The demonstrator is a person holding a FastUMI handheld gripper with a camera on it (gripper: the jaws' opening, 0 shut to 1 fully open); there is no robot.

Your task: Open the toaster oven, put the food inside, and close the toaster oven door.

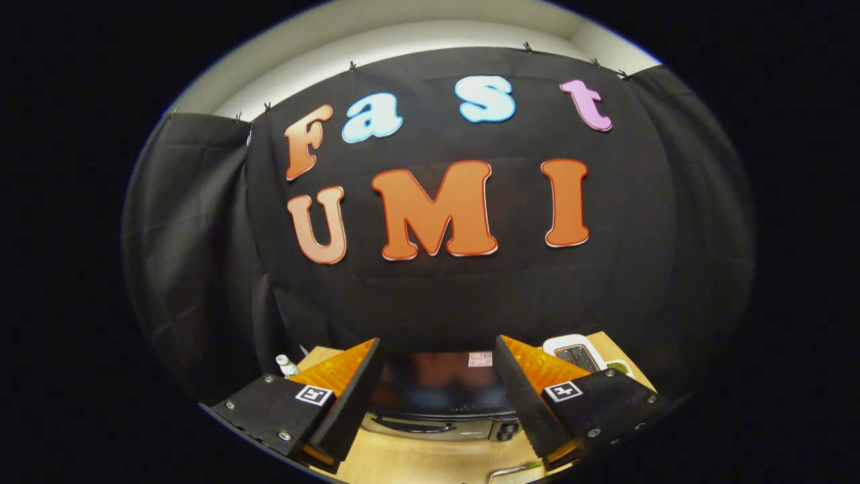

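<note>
The gripper [440,396] is held up high and looks down over the far part of a light wooden table [430,460]. Its two fingers are wide apart and hold nothing. The left finger [349,396] and the right finger [527,396] each slant in toward the middle.

Between the fingers, and a bit beyond them, sits the toaster oven [437,396]. It is dark and shiny on top. There is a small pale sticker [480,359] on the top, close to the right finger. Near the front of the oven runs a curved silver door handle [410,425]. The door looks closed, but the view is low and bent here, so I am not quite sure. To the right of the handle is a small dark knob [508,428].

Far off to the left, past the left finger, stands a little white bottle [287,366] at the edge of the table. To the right, past the right finger, lies a white tray [572,353] with something dark on it. Just beside it is a small bit of something green [618,367]. It is too small to tell what it is.

Behind the table hangs the black cloth wall [443,289] of the booth. Above the cloth is a pale ceiling [430,27].
</note>
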